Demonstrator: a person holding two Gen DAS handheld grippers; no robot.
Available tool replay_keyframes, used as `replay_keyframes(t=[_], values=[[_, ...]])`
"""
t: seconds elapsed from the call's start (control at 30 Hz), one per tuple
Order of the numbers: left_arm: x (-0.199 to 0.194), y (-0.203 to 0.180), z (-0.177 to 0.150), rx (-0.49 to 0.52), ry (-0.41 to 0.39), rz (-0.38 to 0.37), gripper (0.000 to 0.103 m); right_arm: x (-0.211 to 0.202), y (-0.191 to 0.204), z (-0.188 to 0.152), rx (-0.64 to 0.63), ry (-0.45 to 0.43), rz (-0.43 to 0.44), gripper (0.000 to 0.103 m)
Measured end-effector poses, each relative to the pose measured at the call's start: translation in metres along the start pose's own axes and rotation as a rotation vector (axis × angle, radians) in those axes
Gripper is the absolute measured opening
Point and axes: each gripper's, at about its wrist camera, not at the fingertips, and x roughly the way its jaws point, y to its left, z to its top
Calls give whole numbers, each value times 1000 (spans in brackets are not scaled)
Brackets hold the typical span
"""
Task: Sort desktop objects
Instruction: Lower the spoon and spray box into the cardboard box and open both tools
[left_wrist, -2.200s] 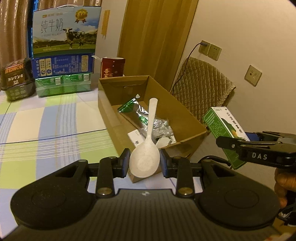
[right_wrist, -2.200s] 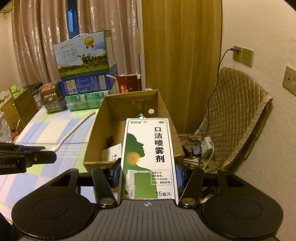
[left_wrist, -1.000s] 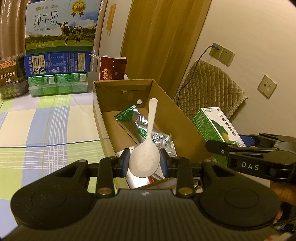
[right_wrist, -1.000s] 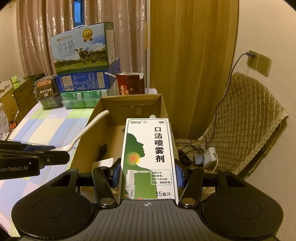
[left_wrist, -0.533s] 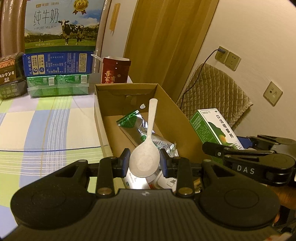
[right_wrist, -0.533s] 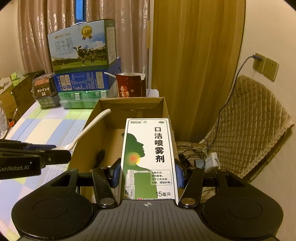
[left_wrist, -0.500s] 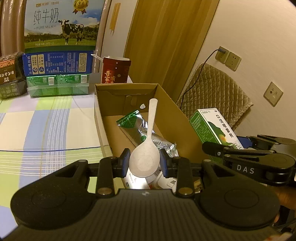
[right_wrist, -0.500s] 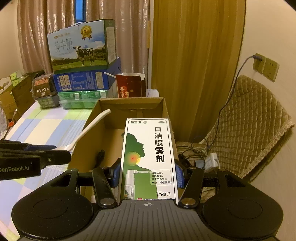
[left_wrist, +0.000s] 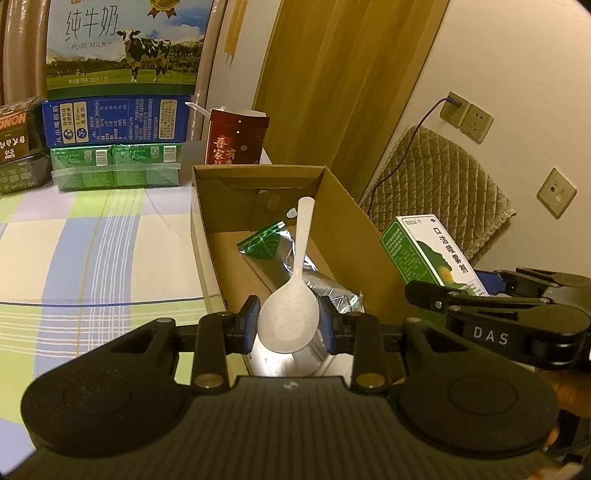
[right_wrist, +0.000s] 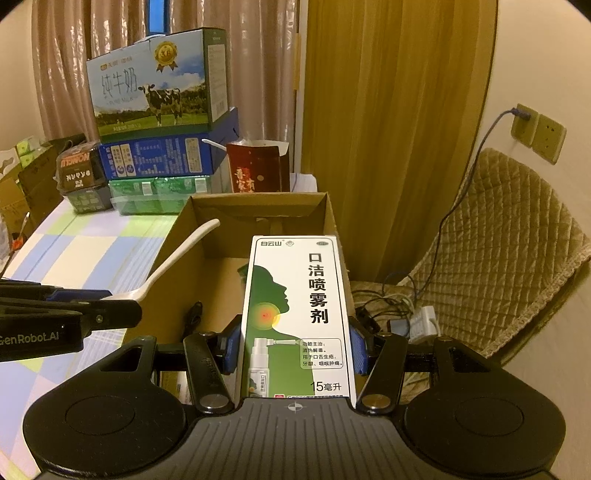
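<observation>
My left gripper (left_wrist: 288, 325) is shut on the bowl of a white spoon (left_wrist: 295, 288), whose handle points forward over the open cardboard box (left_wrist: 347, 225). Foil and green packets (left_wrist: 273, 254) lie inside that box. My right gripper (right_wrist: 293, 349) is shut on a green and white spray carton (right_wrist: 299, 314), held upright above the near right part of the cardboard box (right_wrist: 258, 203). In the right wrist view the left gripper (right_wrist: 122, 308) and its spoon (right_wrist: 177, 254) show at the left. In the left wrist view the right gripper (left_wrist: 424, 295) and the carton (left_wrist: 424, 251) show at the right.
Stacked milk cartons (left_wrist: 122, 48), green packs (left_wrist: 114, 166) and a dark red box (left_wrist: 236, 140) stand at the back of the checked tablecloth (left_wrist: 92, 251). A quilted chair (right_wrist: 498, 258), cables and a power strip (right_wrist: 421, 321) lie right of the table. Curtains hang behind.
Both grippers have moved forward over the cardboard box, which now sits closer and lower in both views. Their holds on the spoon and the carton are unchanged.
</observation>
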Motion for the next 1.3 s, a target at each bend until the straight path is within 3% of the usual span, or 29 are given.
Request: replay_keyframes(t=[0.23,0.37,1.23,1.27,1.3], values=[[8,-1,4,-5,4,-1,28,4,-1,3,-6,6,-2,53],[12,0,5,-11,12,-4,19,8,-2,5,-6,7,-7,53],[9,19,12,-32,-8,27,22,19,15,14,-4,5,46,53],[8,20,12,-34,-9,29,27,20,15,15,3,0,50,55],[7,22,12,-38,-12,32,32,20,14,16,9,-3,48,72]])
